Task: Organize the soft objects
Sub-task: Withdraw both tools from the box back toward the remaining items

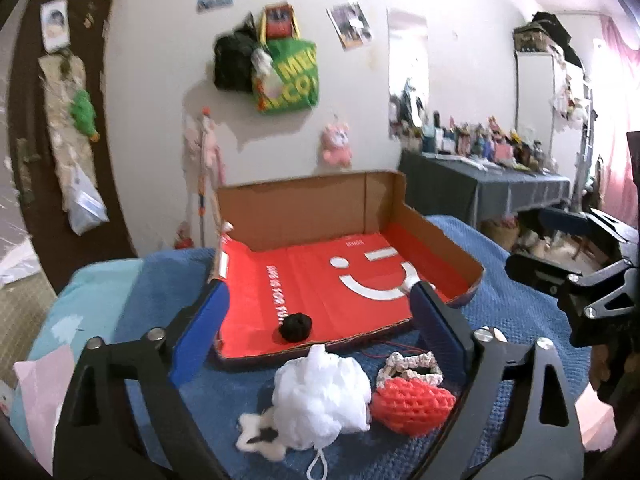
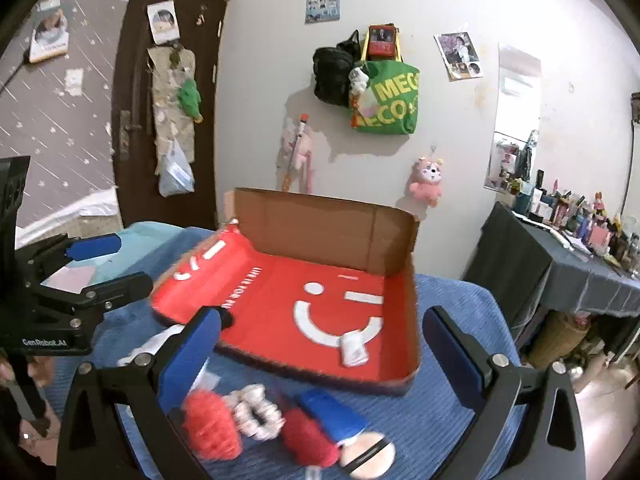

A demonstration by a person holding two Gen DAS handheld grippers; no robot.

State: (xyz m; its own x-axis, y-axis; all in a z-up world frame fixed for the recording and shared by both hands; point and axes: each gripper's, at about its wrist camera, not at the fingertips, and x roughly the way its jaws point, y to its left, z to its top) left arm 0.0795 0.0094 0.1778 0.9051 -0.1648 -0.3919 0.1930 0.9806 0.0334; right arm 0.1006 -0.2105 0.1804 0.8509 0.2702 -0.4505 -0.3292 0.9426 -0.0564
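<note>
An open cardboard box with a red smiley lining [image 1: 320, 280] [image 2: 280, 308] lies on a blue blanket. A black scrunchie [image 1: 295, 327] sits inside near its front edge, and a small white item [image 2: 353, 350] lies inside at the right. In front of the box lie a white mesh pouf [image 1: 320, 396], a red mesh sponge [image 1: 412, 406] [image 2: 210, 426], a white-patterned scrunchie [image 1: 410, 364] [image 2: 254, 410], a small white fluffy piece [image 1: 260, 436] and a red-blue plush toy [image 2: 332, 432]. My left gripper [image 1: 320, 320] is open above these. My right gripper [image 2: 320, 348] is open and empty above the toys.
The blue blanket [image 1: 520, 312] covers the bed. A pink pillow [image 1: 40, 392] lies at the left. A grey-clothed table with many small items [image 2: 580, 264] stands at the right. Bags [image 2: 384, 96] hang on the wall; a dark door [image 2: 168, 120] is at the left.
</note>
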